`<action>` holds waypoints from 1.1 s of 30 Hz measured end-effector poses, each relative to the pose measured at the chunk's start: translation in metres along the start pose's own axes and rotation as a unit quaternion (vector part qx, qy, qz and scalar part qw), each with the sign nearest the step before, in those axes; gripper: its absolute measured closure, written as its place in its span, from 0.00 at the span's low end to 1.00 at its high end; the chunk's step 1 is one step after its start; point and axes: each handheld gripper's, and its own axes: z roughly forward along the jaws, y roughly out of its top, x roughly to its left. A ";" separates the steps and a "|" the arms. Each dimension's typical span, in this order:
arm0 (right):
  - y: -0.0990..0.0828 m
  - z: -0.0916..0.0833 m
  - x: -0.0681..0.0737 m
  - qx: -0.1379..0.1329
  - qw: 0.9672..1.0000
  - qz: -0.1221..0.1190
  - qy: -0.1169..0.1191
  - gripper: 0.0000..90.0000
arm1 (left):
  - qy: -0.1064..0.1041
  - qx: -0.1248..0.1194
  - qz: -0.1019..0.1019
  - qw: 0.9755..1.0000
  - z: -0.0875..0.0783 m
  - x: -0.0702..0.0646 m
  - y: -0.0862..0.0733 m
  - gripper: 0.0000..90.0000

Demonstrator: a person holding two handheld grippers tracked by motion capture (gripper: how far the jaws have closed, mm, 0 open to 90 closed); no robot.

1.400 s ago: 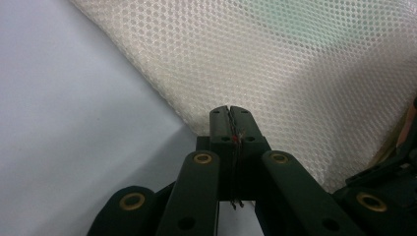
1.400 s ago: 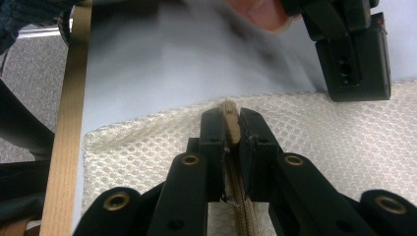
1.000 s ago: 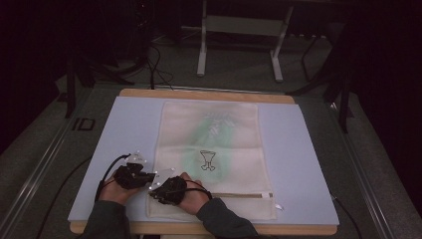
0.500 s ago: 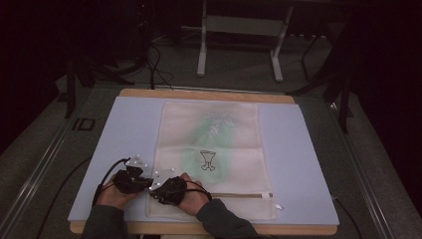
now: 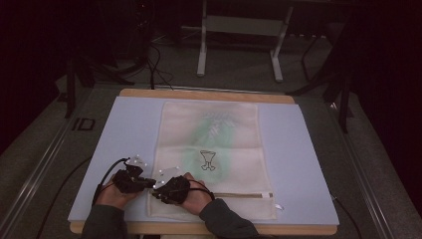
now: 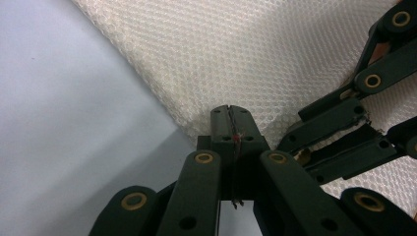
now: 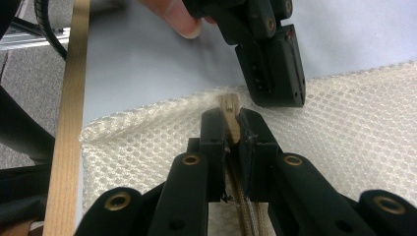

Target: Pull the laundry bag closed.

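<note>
At the near left corner of a white mesh bag (image 5: 211,149), left gripper (image 6: 230,114) pinching its edge, right gripper (image 7: 229,115) clamped on the zipper pull (image 7: 228,105) (beige), lavender mat (image 5: 124,129) beneath.

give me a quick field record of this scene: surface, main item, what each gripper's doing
surface: pale blue mat on a wooden table
main item: white mesh bag, flat, zipper near the front edge
left gripper: shut on the mesh bag's edge near its corner
right gripper: shut on the zipper's tan end
grippers: side by side, close together
</note>
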 end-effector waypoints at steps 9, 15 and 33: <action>-0.001 -0.004 0.000 0.010 1.000 -0.008 -0.004 0.91 | -0.003 -0.002 0.000 1.000 0.000 0.001 0.000 1.00; -0.001 -0.005 0.001 0.013 1.000 -0.014 -0.007 0.91 | 0.002 -0.003 0.007 1.000 0.000 -0.001 -0.001 1.00; -0.006 -0.009 0.000 0.017 1.000 -0.011 -0.011 0.91 | -0.014 0.000 0.001 1.000 -0.001 -0.002 -0.003 1.00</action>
